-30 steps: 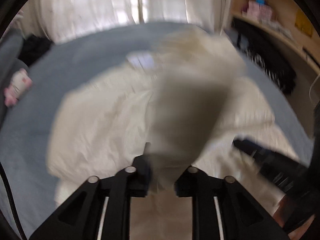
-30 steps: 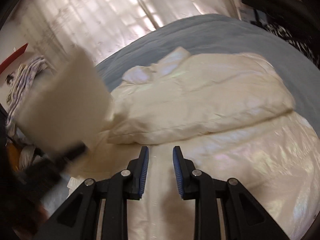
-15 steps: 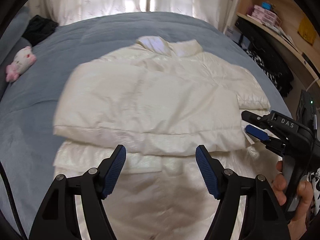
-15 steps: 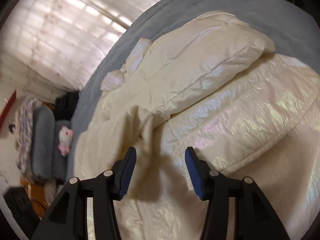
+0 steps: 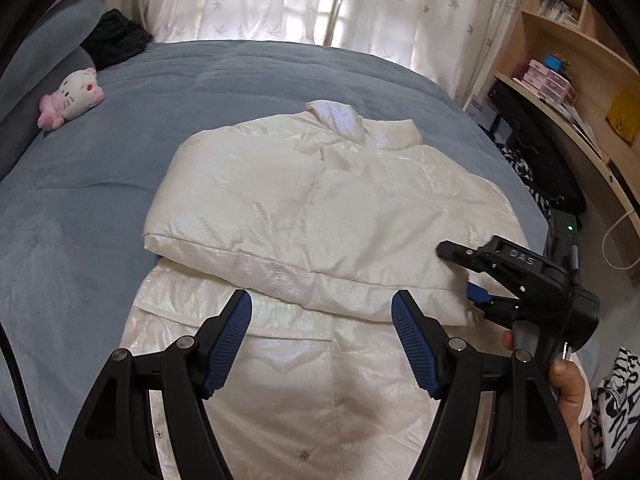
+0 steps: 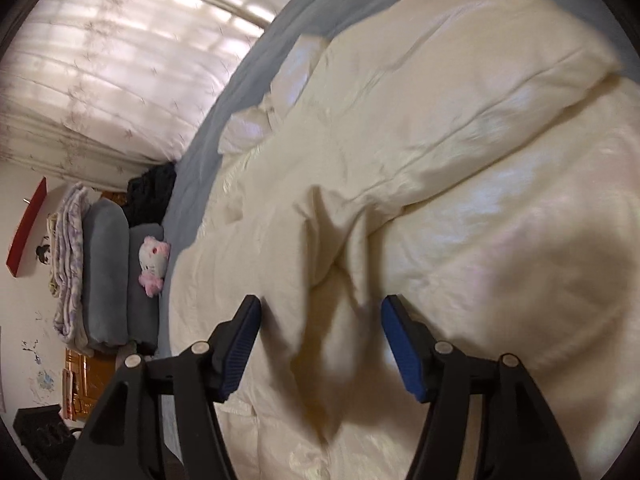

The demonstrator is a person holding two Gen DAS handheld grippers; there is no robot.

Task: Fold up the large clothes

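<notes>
Far left of the left tongs (image 5: 322,320), a pink and white plush cat (image 5: 72,98) lies on the blue bed (image 5: 80,220), with a dark bundle (image 5: 114,40) behind it that is too shadowed to identify. The left tongs stand wide with nothing between their pads. Just ahead of them, the cream padded jacket (image 5: 312,216) lies on the bed, its sleeves folded across the body and its collar at the far end; the hem below the tongs is cut off by the frame. To their right, the right tongs (image 5: 460,272) reach in at the jacket's edge, their lower pad partly hidden by fabric, held by a hand (image 5: 568,380) of which only fingers show. Shelves (image 5: 560,60) curve along the far right.

In the right wrist view, blurred, the right tongs (image 6: 320,332) are fairly wide, having just been opening; a ridge of jacket (image 6: 400,160) fabric lies between the pads, which do not press on it.
</notes>
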